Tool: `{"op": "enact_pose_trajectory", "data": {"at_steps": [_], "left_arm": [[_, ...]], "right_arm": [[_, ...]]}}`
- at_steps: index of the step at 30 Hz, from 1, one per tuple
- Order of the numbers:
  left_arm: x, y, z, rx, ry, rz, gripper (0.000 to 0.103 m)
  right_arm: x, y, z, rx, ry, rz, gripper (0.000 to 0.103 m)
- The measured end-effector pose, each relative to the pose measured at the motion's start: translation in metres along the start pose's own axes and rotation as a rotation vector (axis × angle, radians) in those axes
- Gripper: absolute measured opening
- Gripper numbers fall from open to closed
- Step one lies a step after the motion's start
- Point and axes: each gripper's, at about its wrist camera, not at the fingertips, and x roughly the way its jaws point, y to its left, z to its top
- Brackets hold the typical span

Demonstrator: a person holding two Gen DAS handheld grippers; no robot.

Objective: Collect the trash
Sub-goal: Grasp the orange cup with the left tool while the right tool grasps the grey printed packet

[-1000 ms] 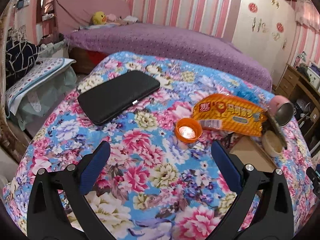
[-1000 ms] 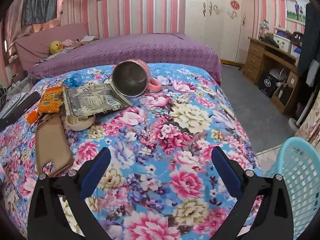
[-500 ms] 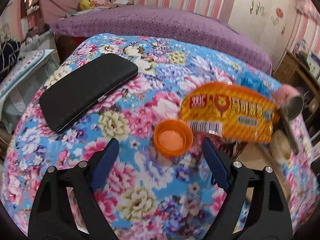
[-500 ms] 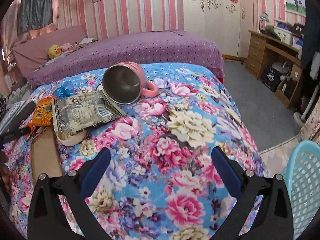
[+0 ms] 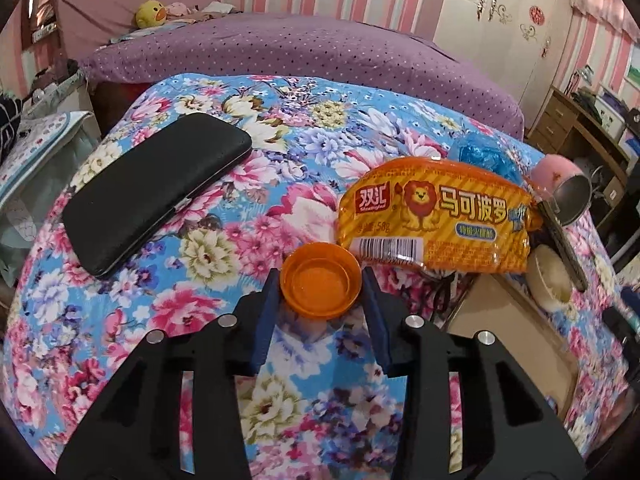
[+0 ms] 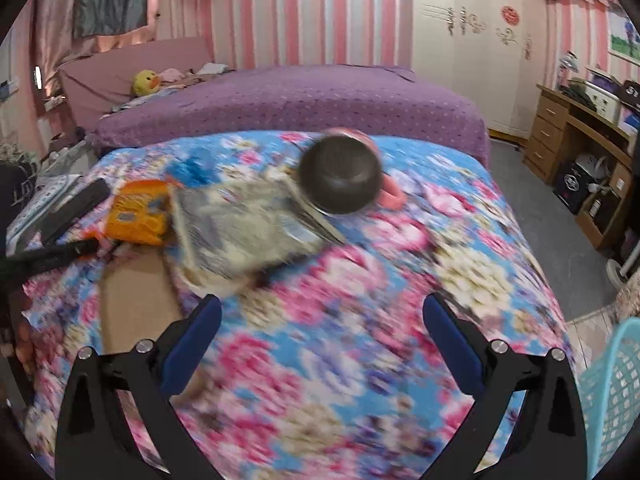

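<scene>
Since it sits open-side up on the floral cloth (image 5: 168,296), the orange cap (image 5: 321,285) is bracketed at its rim by the left gripper (image 5: 320,292), pads touching, apparently clamped. Right gripper (image 6: 320,340): spread, empty, above the cloth. Basket (image 6: 612,392): far right, for trash. Wrapper (image 5: 436,226): just beyond cap.

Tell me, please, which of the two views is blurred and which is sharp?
Left wrist view: sharp, the orange cap and the sausage packet print readable. Right wrist view: motion blur smears the floral cloth and the steel mug; only the right gripper looks crisp.
</scene>
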Motion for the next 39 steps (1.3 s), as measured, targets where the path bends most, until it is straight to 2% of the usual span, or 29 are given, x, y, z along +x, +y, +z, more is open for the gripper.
{"op": "enact_pose_trajectory", "data": {"at_steps": [6,8,10,12,16,18,22,28,33,39], "left_arm": [[-0.014,0.011,-0.009,-0.024,-0.001,0.043,0.039],[-0.019,0.013,-0.011,-0.029,-0.007,0.046,0.039],[-0.024,0.014,-0.012,-0.035,-0.016,0.050,0.039],[-0.030,0.014,-0.014,-0.038,-0.026,0.054,0.039],[-0.037,0.012,-0.014,-0.042,-0.049,0.060,0.039],[-0.041,0.010,-0.014,-0.040,-0.060,0.058,0.039],[-0.046,0.003,-0.014,-0.029,-0.071,0.059,0.039],[-0.057,-0.015,-0.014,0.005,-0.077,0.057,0.039],[-0.079,-0.027,-0.013,0.012,-0.111,0.026,0.039],[-0.098,-0.046,-0.022,0.029,-0.127,0.012,0.039]], "right_arm": [[0.016,0.045,0.018,-0.077,-0.002,0.044,0.098],[0.027,0.058,0.019,-0.118,0.015,0.030,0.093],[0.037,0.066,0.022,-0.162,0.022,-0.011,0.070],[0.046,0.066,0.027,-0.173,0.039,-0.026,0.062],[0.047,0.055,0.033,-0.166,0.029,-0.024,0.033],[0.040,0.050,0.036,-0.176,0.016,-0.015,0.030],[0.030,0.041,0.038,-0.185,-0.002,0.028,0.016],[-0.003,0.019,0.045,-0.175,-0.061,0.077,0.005],[-0.034,0.005,0.042,-0.156,-0.093,0.097,0.005],[-0.073,-0.014,0.019,-0.135,-0.111,0.084,0.005]]}}
